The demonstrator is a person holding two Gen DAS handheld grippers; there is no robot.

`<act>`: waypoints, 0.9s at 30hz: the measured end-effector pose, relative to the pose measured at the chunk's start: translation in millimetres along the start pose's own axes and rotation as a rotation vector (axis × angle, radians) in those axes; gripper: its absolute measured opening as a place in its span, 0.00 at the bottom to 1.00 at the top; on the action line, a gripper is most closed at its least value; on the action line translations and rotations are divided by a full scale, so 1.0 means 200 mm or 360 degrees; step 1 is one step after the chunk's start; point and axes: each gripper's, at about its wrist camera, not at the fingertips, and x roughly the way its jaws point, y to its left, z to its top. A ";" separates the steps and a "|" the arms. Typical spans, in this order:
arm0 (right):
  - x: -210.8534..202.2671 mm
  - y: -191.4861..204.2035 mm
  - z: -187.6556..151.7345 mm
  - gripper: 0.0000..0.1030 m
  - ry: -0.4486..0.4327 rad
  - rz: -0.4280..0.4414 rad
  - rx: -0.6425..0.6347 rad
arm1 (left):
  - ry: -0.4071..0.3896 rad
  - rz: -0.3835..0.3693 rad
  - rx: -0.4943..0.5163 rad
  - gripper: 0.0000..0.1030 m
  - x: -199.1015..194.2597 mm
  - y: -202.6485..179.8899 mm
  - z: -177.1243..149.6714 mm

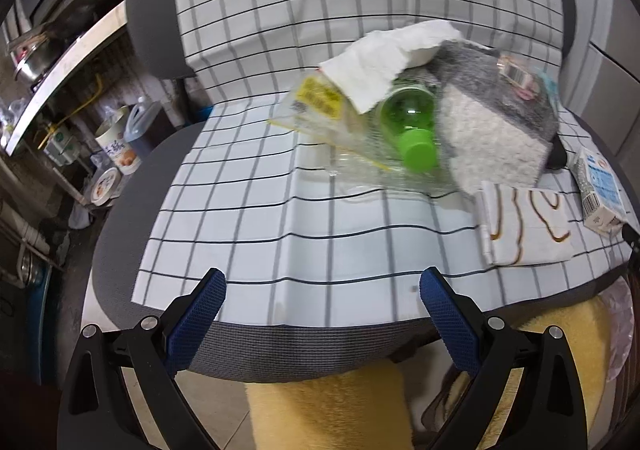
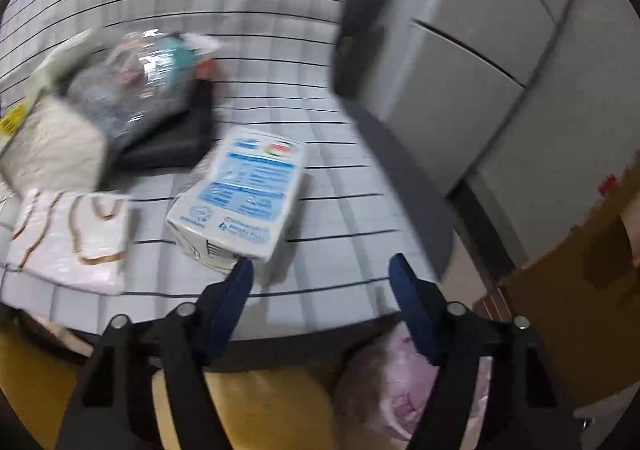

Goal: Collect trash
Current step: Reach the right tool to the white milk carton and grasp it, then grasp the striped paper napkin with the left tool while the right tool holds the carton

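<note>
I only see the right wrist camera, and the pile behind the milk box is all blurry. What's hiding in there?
Observer: A green bottle lies on its side in there, its green cap pointing toward the left camera.
Operator: Is anything on top of it?
Observer: Yes, a crumpled white paper napkin drapes over the bottle's far end.
Operator: And where's my left tool?
Observer: The left tool is over the front edge of the chair seat, open and holding nothing.
</note>
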 end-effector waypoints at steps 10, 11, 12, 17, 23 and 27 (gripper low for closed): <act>0.07 0.08 0.07 0.90 -0.0085 0.0340 0.0069 | 0.0002 -0.0105 0.0006 0.90 0.02 -0.12 0.02; 0.09 0.11 0.08 0.90 -0.0079 0.0324 0.0065 | 0.0003 -0.0107 0.0004 0.90 0.03 -0.12 0.02; 0.12 0.13 0.09 0.90 -0.0075 0.0293 0.0058 | 0.0005 -0.0106 0.0002 0.90 0.03 -0.13 0.02; 0.24 0.21 0.12 0.90 -0.0026 0.0235 0.0072 | 0.0016 -0.0112 0.0013 0.91 0.05 -0.16 -0.01; 0.23 0.15 0.08 0.74 -0.0015 0.0310 0.0113 | 0.0048 -0.0237 0.0015 0.91 0.07 -0.19 -0.05; 0.17 0.08 0.02 0.73 -0.0046 0.0373 0.0068 | 0.0001 -0.0362 0.0085 0.89 0.05 -0.27 -0.05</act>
